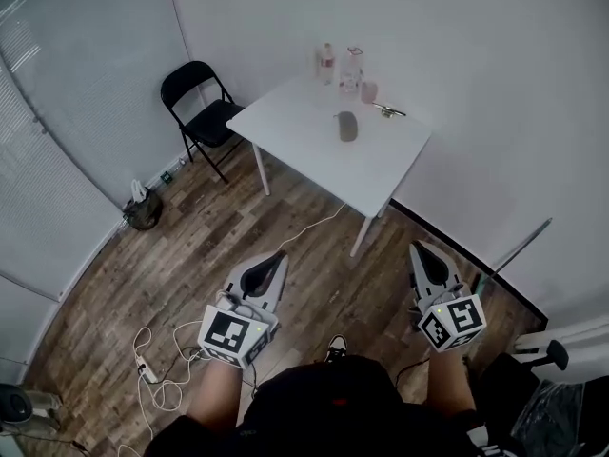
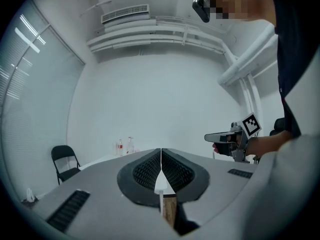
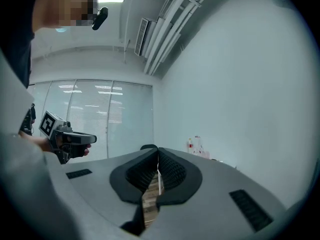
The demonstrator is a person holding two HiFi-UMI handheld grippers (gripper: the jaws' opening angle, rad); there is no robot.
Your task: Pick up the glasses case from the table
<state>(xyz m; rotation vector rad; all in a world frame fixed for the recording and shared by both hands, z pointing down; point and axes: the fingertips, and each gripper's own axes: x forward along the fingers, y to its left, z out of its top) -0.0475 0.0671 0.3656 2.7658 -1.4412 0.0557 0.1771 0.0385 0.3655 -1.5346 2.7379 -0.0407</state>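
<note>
left hand-held gripper (image 1: 274, 260) and right hand-held gripper (image 1: 421, 250) were clenched, empty, well short of the desk (image 1: 295, 127); one needed opening before spanning the glasses case (image 1: 347, 126) at mid-desk.

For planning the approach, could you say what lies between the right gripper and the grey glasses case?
Head view: bare brown wooden floor, then white tabletop.

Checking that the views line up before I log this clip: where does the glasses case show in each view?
Head view: the glasses case lies near the middle of the white table, top centre of the picture.
Left gripper view: not visible.
Right gripper view: not visible.
Shared landmark: the bottles at the table's wall side, left of centre in the left gripper view, right of centre in the right gripper view.
</note>
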